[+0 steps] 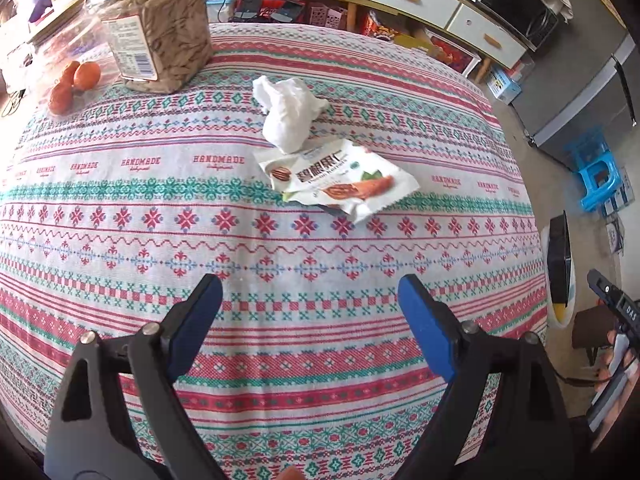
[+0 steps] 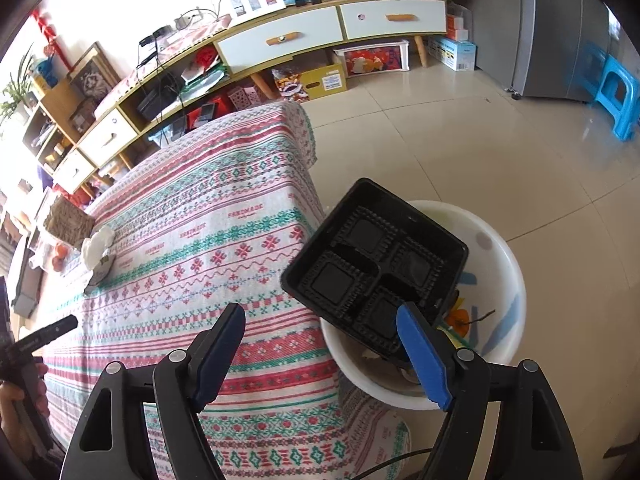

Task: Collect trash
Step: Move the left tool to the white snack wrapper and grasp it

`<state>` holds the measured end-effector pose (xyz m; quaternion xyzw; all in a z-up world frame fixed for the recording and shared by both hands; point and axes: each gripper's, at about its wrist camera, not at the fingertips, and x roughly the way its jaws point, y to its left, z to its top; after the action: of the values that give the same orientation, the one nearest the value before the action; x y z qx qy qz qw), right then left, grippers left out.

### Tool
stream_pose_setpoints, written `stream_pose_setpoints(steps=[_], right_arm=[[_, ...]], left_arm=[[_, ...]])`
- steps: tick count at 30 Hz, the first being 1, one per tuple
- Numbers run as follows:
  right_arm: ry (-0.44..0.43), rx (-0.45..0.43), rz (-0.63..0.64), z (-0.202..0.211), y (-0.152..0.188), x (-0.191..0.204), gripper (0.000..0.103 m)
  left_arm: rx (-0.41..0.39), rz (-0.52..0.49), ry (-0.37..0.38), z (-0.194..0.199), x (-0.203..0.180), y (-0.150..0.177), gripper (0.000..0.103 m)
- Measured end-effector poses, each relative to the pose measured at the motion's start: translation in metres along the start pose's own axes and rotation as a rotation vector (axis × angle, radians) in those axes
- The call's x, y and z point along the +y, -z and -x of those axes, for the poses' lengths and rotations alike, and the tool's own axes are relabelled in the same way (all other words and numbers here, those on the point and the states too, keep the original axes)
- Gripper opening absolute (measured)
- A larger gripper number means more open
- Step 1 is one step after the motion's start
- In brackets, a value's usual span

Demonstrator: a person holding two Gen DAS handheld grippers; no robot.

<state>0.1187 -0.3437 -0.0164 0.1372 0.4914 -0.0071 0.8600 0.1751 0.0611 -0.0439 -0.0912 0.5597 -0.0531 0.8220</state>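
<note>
A crumpled white tissue (image 1: 287, 112) and a torn snack wrapper (image 1: 338, 178) lie touching on the patterned tablecloth (image 1: 160, 220), ahead of my left gripper (image 1: 310, 292), which is open and empty above the cloth. My right gripper (image 2: 320, 320) is open and empty over the table's right edge. A black plastic tray (image 2: 376, 272) leans tilted in the white trash bin (image 2: 504, 264) on the floor beside the table, just beyond my right finger. The tissue (image 2: 98, 246) and wrapper (image 2: 100, 270) show small at far left in the right wrist view.
A clear jar of snacks (image 1: 160, 28) and three oranges (image 1: 74, 82) stand at the table's far left. A low cabinet (image 2: 332, 28), fridge (image 2: 560, 28) and blue stool (image 2: 616, 96) line the room. The bin's edge (image 1: 560, 312) shows right of the table.
</note>
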Motion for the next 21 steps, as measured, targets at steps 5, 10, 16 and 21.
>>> stream_pose_setpoints(steps=[5, 10, 16, 21], right_arm=[[-0.017, 0.009, 0.056, -0.009, -0.006, 0.027, 0.081], [-0.024, 0.034, 0.104, -0.025, -0.011, 0.048, 0.081], [-0.04, 0.066, 0.137, -0.041, -0.015, 0.062, 0.081], [-0.037, 0.085, 0.149, -0.049, -0.016, 0.066, 0.081]], left_arm=[[-0.016, 0.084, 0.036, -0.006, 0.015, -0.019, 0.089], [-0.031, 0.131, 0.065, -0.022, 0.021, -0.037, 0.089], [-0.023, 0.097, 0.045, -0.051, 0.005, -0.048, 0.085], [-0.077, -0.095, -0.08, -0.063, -0.027, -0.042, 0.064]])
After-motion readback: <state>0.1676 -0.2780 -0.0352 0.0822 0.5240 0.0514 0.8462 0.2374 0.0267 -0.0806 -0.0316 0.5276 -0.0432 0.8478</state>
